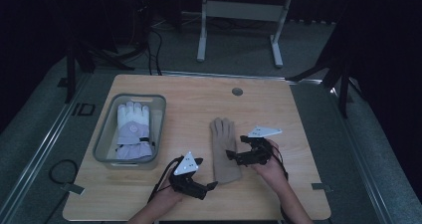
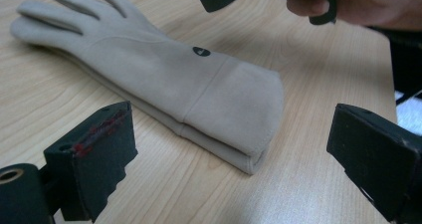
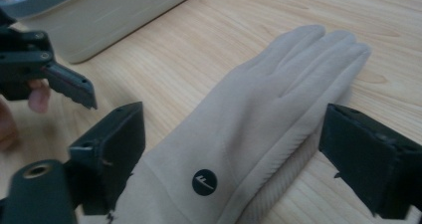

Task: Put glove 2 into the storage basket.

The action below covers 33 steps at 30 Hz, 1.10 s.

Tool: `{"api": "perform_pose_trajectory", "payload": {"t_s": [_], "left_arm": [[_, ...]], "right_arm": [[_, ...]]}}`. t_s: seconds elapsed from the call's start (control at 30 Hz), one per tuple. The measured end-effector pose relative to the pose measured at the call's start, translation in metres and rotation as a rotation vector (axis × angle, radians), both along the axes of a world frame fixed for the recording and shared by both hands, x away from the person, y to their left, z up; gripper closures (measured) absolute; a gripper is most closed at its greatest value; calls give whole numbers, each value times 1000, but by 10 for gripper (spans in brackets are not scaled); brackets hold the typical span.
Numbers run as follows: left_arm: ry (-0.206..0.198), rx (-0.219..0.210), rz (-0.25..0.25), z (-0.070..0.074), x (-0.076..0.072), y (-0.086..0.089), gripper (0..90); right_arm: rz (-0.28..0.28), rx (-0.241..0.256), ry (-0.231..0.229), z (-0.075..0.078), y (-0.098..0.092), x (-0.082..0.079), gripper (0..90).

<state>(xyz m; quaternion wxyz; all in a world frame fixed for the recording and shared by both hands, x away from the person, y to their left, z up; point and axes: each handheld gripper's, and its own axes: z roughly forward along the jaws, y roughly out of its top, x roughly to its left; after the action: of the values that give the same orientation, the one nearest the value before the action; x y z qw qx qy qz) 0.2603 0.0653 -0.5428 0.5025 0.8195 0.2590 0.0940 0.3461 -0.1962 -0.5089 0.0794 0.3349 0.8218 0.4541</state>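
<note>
Both forearms enter from the near edge. The left hand holds the left gripper, jaws spread wide and angled toward its partner. The right hand holds the right gripper, jaws likewise parted, pointing across toward the left one. From the left gripper's own view, the right hand's fingers curl round the opposite tool just beyond its open jaws.

You've got a soft matt suede-looking cloth glove with a ribbed knit edge, on a smooth light wood-grain table. Bin looks like translucent plastic; both grippers' jaws are matt black.
</note>
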Motion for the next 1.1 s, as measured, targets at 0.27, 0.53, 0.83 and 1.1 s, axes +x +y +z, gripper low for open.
{"api": "perform_pose_trajectory", "payload": {"t_s": [0.27,0.53,0.83,1.1], "left_arm": [[-20,49,-134,3,6,-20,186],[-27,150,-204,3,11,-43,354],[19,227,-201,-9,19,-48,365],[47,239,-203,-10,25,-48,425]], "right_arm": [[-28,-40,-78,4,-3,12,401],[-74,-75,-42,-4,-2,43,401],[-54,-122,51,-30,11,61,357],[19,-173,48,-36,17,62,589]]}}
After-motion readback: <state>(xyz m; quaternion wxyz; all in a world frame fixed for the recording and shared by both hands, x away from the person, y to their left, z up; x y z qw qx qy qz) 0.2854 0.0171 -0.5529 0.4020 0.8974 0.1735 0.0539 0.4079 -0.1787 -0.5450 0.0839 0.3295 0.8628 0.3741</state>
